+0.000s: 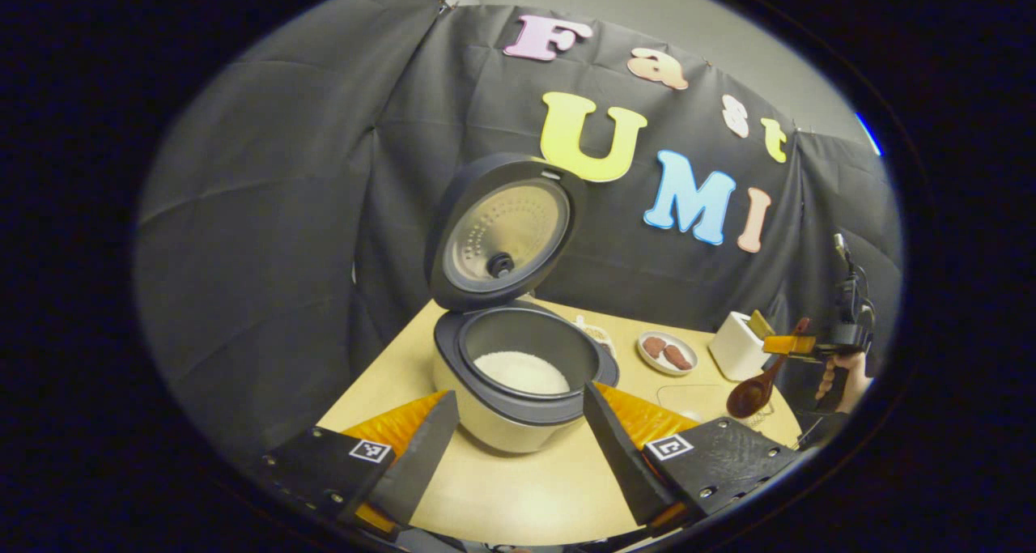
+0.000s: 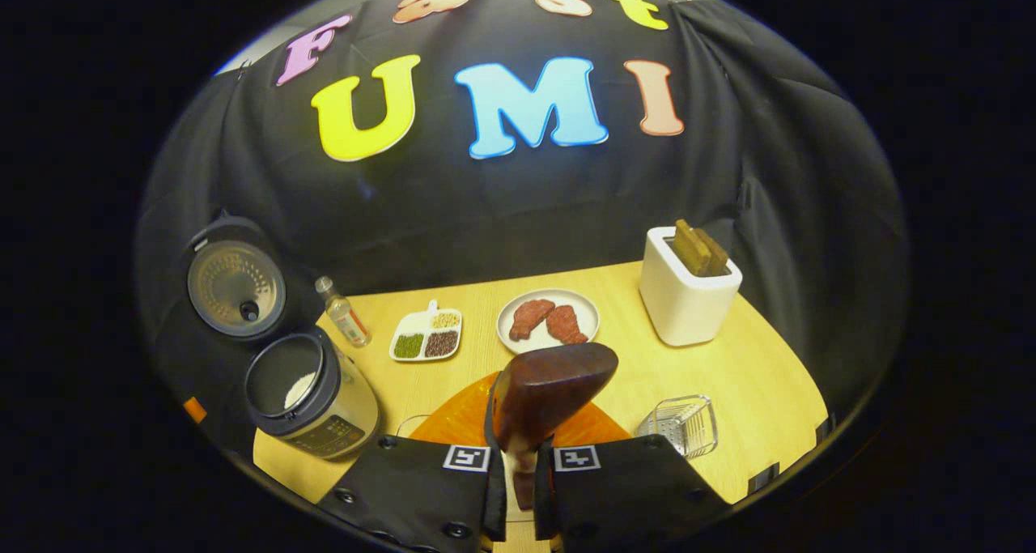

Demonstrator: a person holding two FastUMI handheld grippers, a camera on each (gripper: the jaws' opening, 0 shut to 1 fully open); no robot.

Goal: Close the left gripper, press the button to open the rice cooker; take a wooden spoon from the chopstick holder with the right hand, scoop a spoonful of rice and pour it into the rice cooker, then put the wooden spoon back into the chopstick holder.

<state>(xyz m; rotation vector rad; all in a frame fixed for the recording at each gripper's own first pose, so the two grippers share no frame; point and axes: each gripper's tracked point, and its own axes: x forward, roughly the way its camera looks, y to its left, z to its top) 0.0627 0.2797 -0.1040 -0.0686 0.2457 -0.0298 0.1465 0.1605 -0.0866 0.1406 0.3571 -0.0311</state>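
The rice cooker (image 1: 494,423) stands open, its lid (image 1: 502,233) tipped up and back, with white rice in the pot. My left gripper (image 1: 518,448) is open in front of it, one finger on each side of the pot and touching nothing. My right gripper (image 2: 518,464) is shut on the handle of the wooden spoon (image 2: 550,391), whose dark bowl rises in front of the camera. In the left gripper view the right gripper (image 1: 797,344) holds the spoon (image 1: 749,395) bowl-down near the white chopstick holder (image 1: 736,346). That holder (image 2: 688,294) keeps flat wooden pieces upright.
On the wooden table (image 2: 769,391) are a plate with two brown pieces (image 2: 549,320), a divided dish of grains (image 2: 426,336), a small bottle (image 2: 344,312) and a clear plastic container (image 2: 680,425). The cooker (image 2: 312,399) stands at the table's left edge.
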